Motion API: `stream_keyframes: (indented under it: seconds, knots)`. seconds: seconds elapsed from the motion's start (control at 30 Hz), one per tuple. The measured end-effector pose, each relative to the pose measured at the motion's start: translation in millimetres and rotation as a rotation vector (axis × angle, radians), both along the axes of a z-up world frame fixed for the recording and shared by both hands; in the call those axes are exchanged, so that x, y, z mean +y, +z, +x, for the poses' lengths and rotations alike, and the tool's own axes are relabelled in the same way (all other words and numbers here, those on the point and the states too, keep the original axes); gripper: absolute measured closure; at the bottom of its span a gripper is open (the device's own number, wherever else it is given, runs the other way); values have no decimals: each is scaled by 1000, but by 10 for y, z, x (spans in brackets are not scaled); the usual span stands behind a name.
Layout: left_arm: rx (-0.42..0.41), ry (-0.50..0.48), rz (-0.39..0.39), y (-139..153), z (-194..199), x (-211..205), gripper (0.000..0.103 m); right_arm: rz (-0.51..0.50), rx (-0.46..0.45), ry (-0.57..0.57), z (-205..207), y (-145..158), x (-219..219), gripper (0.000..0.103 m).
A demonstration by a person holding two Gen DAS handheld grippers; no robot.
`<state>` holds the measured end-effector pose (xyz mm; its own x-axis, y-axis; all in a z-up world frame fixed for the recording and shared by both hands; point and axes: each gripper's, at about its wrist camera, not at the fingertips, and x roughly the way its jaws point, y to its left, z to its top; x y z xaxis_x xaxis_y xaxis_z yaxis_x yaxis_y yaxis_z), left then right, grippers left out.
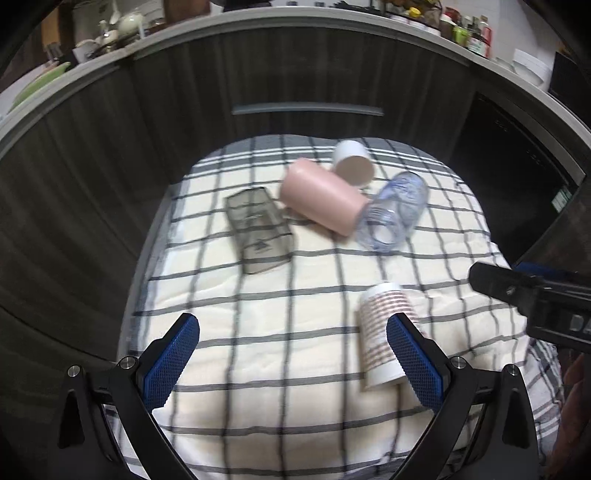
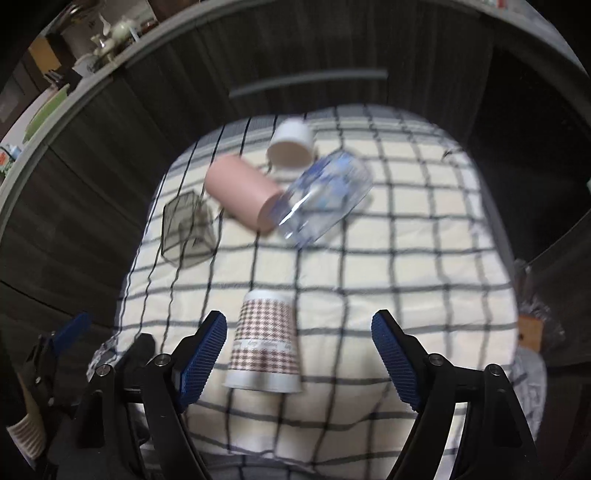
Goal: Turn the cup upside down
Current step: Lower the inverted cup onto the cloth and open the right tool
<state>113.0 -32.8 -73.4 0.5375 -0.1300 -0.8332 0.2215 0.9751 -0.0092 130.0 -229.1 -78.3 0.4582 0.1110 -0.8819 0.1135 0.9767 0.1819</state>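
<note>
A paper cup with a brown-red check pattern [image 2: 264, 341] stands upside down on the checked cloth, rim on the cloth. It also shows in the left wrist view [image 1: 380, 332], partly behind my left gripper's right finger. My right gripper [image 2: 299, 350] is open and empty, its fingers on either side of the cup without touching it. My left gripper [image 1: 291, 354] is open and empty, to the left of the cup. Farther back lie a pink cup [image 1: 321, 195], a clear blue-printed glass [image 1: 395, 212], a white cup [image 1: 352, 160] and a grey see-through square cup [image 1: 258, 230], all on their sides.
The checked cloth [image 1: 258, 332] covers a small table in front of dark cabinet fronts [image 1: 147, 129]. A counter with crockery and bottles [image 1: 110, 33] runs behind. The right gripper's body [image 1: 535, 295] shows at the right of the left wrist view. A stack of paper cups [image 2: 22, 432] sits at lower left.
</note>
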Motion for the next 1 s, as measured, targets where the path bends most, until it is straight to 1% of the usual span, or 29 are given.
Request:
stream_keyframes:
  seconds: [0.13, 0.27, 0.37, 0.47, 0.77, 0.87, 1.0]
  knots:
    - [22, -28, 0, -27, 41, -242, 0, -46, -51, -39, -147, 153, -199, 19]
    - [54, -56, 5, -74, 87, -469, 0, -65, -62, -74, -216, 210, -400, 18]
    - [103, -75, 10, -140, 147, -624, 0, -93, -66, -92, -272, 225, -491, 18]
    - [157, -70, 4, -194, 221, -727, 0, -111, -64, -108, -295, 240, -576, 18]
    - [372, -39, 24, -438, 542, -936, 0, -91, -35, -127, -138, 214, -801, 18]
    - [472, -33, 24, -591, 653, -998, 0, -83, -31, -118, -62, 186, -835, 18]
    - [585, -27, 51, -818, 744, -1072, 3, -51, -10, -117, 40, 98, -898, 18]
